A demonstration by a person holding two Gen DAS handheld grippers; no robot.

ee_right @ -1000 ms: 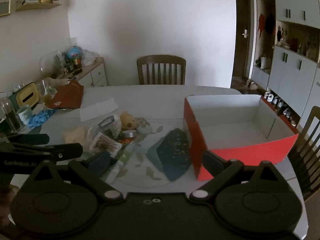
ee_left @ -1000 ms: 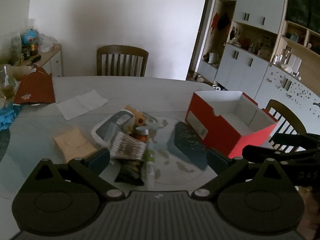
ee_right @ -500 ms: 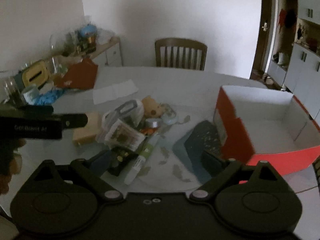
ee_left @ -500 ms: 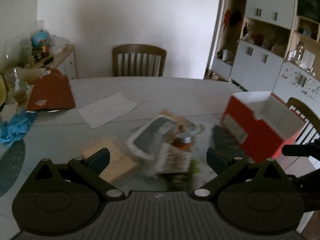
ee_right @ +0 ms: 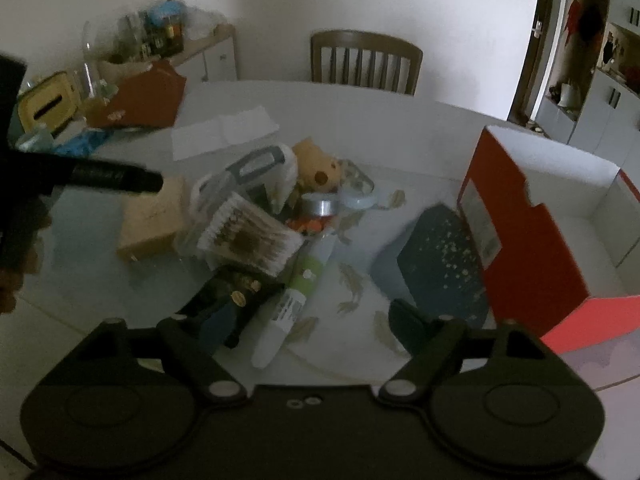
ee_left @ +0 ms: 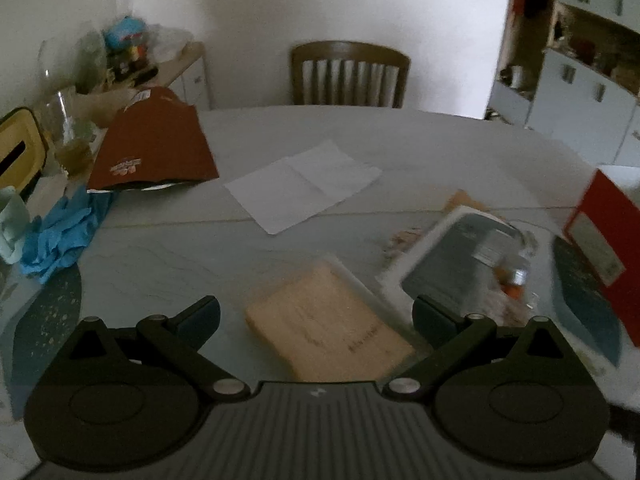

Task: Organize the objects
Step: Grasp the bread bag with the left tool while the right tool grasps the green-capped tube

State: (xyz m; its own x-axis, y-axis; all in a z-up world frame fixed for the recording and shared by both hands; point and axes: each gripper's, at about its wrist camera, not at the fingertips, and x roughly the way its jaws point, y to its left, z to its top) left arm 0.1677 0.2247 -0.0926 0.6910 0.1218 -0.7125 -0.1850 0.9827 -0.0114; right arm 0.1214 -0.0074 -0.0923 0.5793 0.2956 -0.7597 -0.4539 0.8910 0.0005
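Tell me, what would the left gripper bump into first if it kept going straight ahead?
Most likely the tan packet. The left gripper has its jaws open, and the packet lies on the table right between them. How much gap remains is hard to judge.

Left claw [ee_left: 316, 318], right claw [ee_right: 312, 320] — matte black, silver pivot screws, ribbed housing.

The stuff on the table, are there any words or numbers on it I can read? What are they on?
None can be read.
Tan packet: dark print, blurred.
Brown paper bag: round logo, too blurred.
Red box: white side label, print too small.
Green and white tube: label with tiny print, unreadable.
Left hand-held gripper: pale lettering along its arm, smeared by motion.
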